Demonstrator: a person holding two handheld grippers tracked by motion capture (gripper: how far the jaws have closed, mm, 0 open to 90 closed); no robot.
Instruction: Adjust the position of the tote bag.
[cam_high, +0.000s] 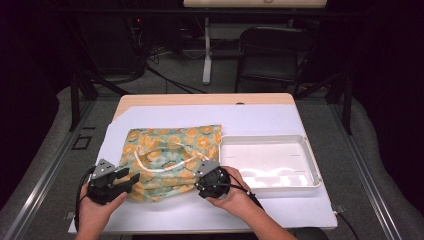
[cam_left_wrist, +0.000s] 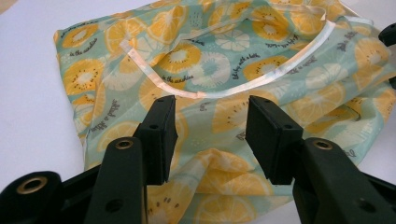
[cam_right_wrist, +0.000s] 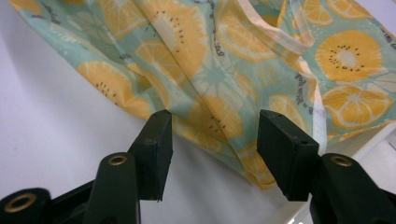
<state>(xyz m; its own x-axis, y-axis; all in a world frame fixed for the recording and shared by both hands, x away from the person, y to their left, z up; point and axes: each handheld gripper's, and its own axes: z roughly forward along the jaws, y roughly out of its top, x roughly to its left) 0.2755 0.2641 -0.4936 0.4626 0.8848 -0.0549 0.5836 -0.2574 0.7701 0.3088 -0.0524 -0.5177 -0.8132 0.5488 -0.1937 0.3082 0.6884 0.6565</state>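
Note:
A teal cloth bag (cam_high: 170, 160) printed with orange fruit slices lies crumpled on the white table cover, a pale ribbon handle (cam_left_wrist: 219, 88) looped across it. My left gripper (cam_high: 127, 179) sits at the bag's near left corner, jaws open over the fabric (cam_left_wrist: 210, 135). At the near right corner my right gripper (cam_high: 207, 175) is open too, its jaws straddling the bag's hanging edge (cam_right_wrist: 215, 126). Neither gripper holds anything.
A shallow white plastic tray (cam_high: 312, 165) stands just right of the bag, touching its right edge, and its rim (cam_right_wrist: 355, 149) runs beside my right jaw. The white cover (cam_high: 260, 117) stretches behind. A dark chair (cam_high: 272, 55) stands beyond the table.

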